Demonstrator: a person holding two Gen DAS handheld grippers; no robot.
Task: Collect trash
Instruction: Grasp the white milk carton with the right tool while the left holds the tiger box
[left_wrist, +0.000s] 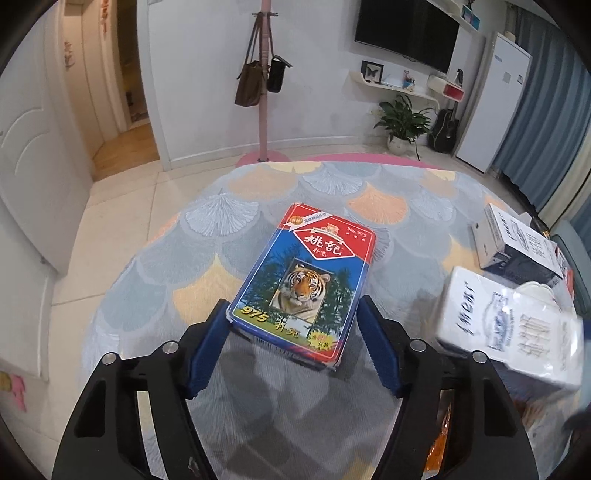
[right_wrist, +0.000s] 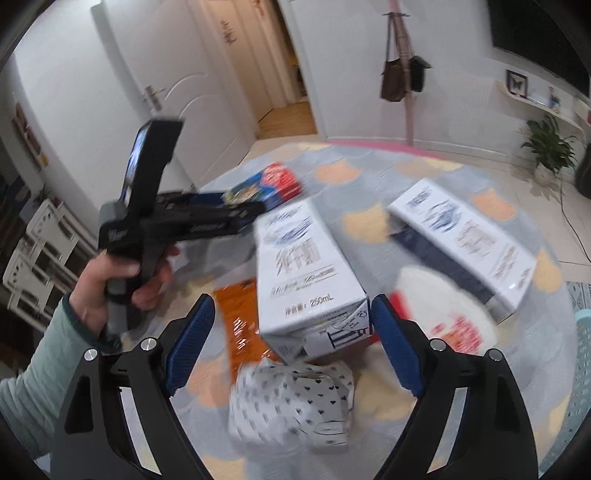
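Note:
My left gripper (left_wrist: 293, 308) has its blue fingers against both sides of a blue and red playing-card box with a tiger (left_wrist: 306, 280), which looks raised above the patterned table (left_wrist: 258, 192). In the right wrist view the left gripper (right_wrist: 240, 206) holds that box (right_wrist: 269, 184) above the table. My right gripper (right_wrist: 291, 310) is shut on a white 250 mL milk carton (right_wrist: 306, 273), held above the table; it shows blurred in the left wrist view (left_wrist: 506, 325). A second white carton (right_wrist: 465, 240) lies on the table to the right, also in the left wrist view (left_wrist: 517, 243).
An orange wrapper (right_wrist: 240, 321), a crumpled white dotted paper (right_wrist: 291, 402) and a white and red wrapper (right_wrist: 450, 314) lie under my right gripper. A light blue basket rim (right_wrist: 580, 369) is at the right edge. A pink coat stand (left_wrist: 264, 92) and a potted plant (left_wrist: 400, 122) stand beyond the table.

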